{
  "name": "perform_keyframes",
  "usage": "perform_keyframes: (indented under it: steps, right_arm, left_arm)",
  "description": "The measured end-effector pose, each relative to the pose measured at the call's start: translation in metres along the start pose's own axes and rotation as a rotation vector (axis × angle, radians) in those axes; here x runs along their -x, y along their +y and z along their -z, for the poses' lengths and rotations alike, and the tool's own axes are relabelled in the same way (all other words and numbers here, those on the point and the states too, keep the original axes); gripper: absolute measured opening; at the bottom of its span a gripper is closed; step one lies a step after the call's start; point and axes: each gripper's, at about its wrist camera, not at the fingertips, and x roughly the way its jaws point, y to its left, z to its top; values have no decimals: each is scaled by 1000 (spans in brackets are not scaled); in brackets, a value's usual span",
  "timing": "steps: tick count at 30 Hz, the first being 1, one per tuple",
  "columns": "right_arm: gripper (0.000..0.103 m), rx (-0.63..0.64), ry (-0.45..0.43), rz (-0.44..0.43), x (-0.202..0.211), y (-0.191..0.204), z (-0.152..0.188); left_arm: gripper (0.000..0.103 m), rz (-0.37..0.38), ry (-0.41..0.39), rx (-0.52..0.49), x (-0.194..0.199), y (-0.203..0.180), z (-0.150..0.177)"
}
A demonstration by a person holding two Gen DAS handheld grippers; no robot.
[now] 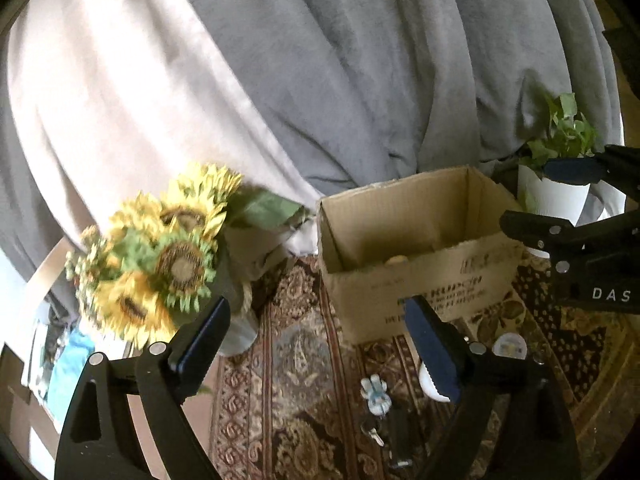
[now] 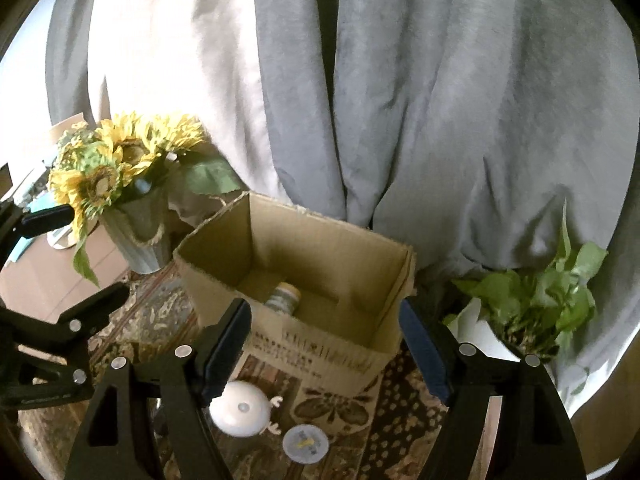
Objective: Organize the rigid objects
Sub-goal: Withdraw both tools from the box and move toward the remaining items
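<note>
Black fingers (image 1: 200, 344), blue pads, silver screws

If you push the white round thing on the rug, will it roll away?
Probably not far. The white round thing looks like a low dome resting flat on the patterned rug, so it would more likely slide than roll. Its shell looks smooth and hard, so pads might slip on the curve. The woven rug should slow it too.

Jar (image 2: 283, 298) inside open cardboard box (image 2: 320, 344)
</note>
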Motion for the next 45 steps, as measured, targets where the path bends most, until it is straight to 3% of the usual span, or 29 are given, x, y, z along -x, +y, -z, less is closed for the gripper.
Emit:
perform_keyframes:
  steps: [19, 27, 37, 45]
  right_arm:
    - [77, -12, -10, 14, 25, 12, 49]
    - [77, 3, 11, 14, 26, 18, 75]
    - [77, -15, 77, -9, 15, 16, 111]
    - [77, -10, 143, -14, -1, 16, 131]
  left_arm:
    - [90, -13, 8, 89, 23, -14, 59]
    - [90, -11, 16, 67, 27, -26, 84]
    - [89, -7, 57, 74, 22, -45, 112]
    - [89, 2, 113, 18, 6, -60, 129]
